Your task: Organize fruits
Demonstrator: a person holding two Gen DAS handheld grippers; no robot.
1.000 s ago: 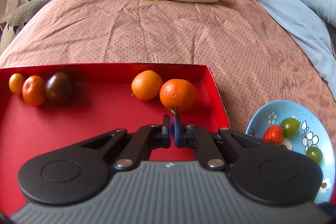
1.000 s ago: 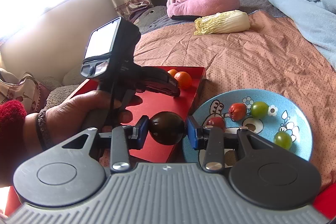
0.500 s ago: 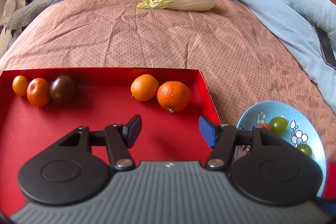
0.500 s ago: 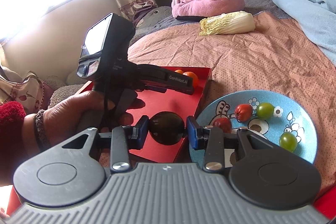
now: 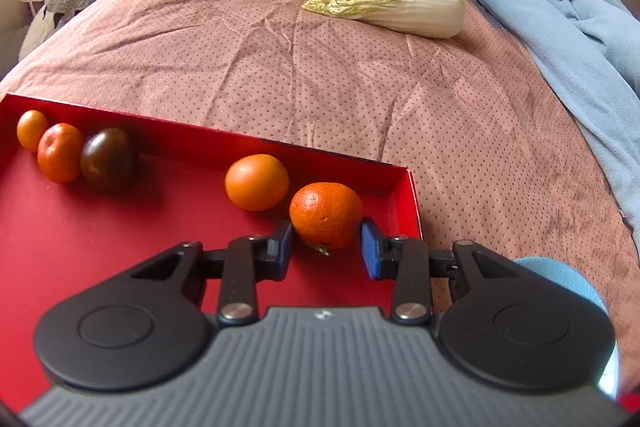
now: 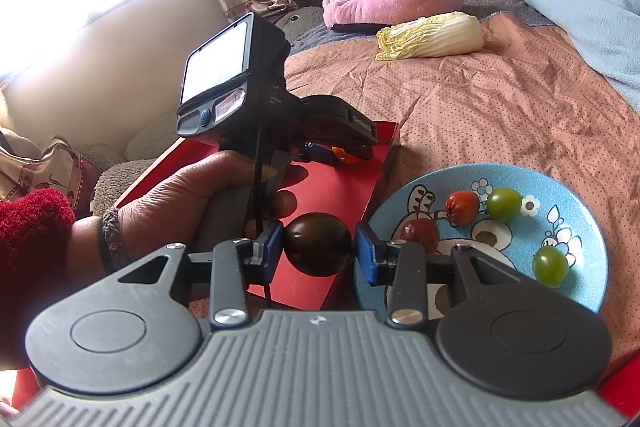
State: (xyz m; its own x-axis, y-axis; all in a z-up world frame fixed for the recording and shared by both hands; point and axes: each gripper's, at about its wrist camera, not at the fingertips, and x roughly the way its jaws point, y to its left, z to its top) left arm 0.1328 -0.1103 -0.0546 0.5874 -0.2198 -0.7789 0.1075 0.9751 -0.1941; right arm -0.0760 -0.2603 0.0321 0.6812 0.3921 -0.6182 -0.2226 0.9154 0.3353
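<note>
The rough-skinned orange mandarin (image 5: 326, 214) lies straight ahead of the left gripper (image 5: 326, 245), between its two blue pads, in the near right corner of the shallow red cardboard tray (image 5: 412, 203). The jaws have just been closing around it; the left pad looks to touch the peel, while the right pad shows a sliver of gap, so the grip does not look firm yet. The fruit is squat, wider than tall, its stem end facing down and near.

The right gripper (image 6: 318, 245) pinches a glossy dark-brown tomato (image 6: 318, 243), above the tray's near edge, beside the blue patterned plate (image 6: 580, 291).
</note>
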